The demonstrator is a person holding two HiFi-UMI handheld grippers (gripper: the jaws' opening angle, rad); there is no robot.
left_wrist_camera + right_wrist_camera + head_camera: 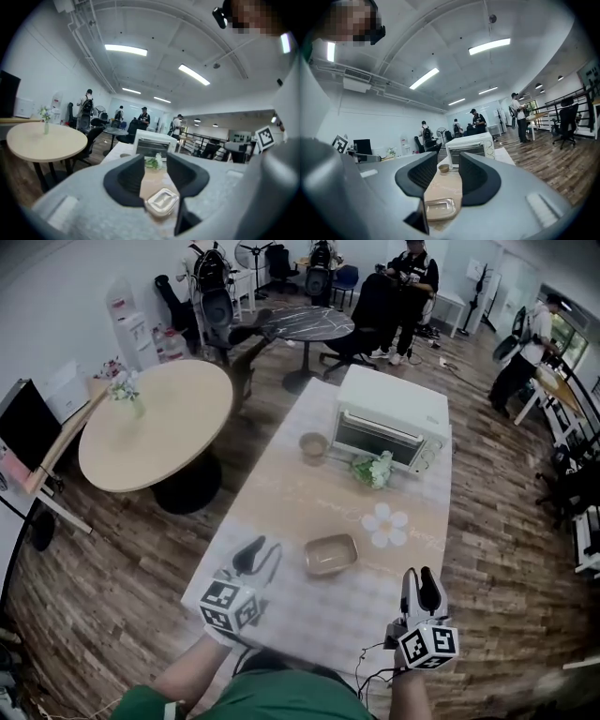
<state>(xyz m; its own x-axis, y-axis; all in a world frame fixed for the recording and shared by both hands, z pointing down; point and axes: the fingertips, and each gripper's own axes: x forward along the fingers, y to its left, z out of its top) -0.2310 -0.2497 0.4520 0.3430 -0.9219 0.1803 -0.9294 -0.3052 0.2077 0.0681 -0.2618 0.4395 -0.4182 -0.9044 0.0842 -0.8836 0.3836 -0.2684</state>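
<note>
A tan rectangular dish point(330, 555) lies empty on the checked tablecloth point(281, 610), between and just ahead of my two grippers. The left gripper point(255, 557) hovers over the table's near left; it is open and holds nothing. Looking along the left gripper point(155, 168), the dish point(161, 201) sits low under the gap. The right gripper point(420, 591) is at the near right edge, open and empty. Sighting through the right gripper point(448, 165), the dish point(439, 208) lies close and a small bowl point(443, 167) farther off. A white toaster oven point(389, 418) stands at the far end.
A small bowl point(313, 444), a bunch of green and white flowers point(372, 469) and a flower-shaped mat point(385, 524) lie mid-table. A round wooden table point(155, 423) with a vase stands to the left. Office chairs, a dark round table point(307, 322) and several people are at the back.
</note>
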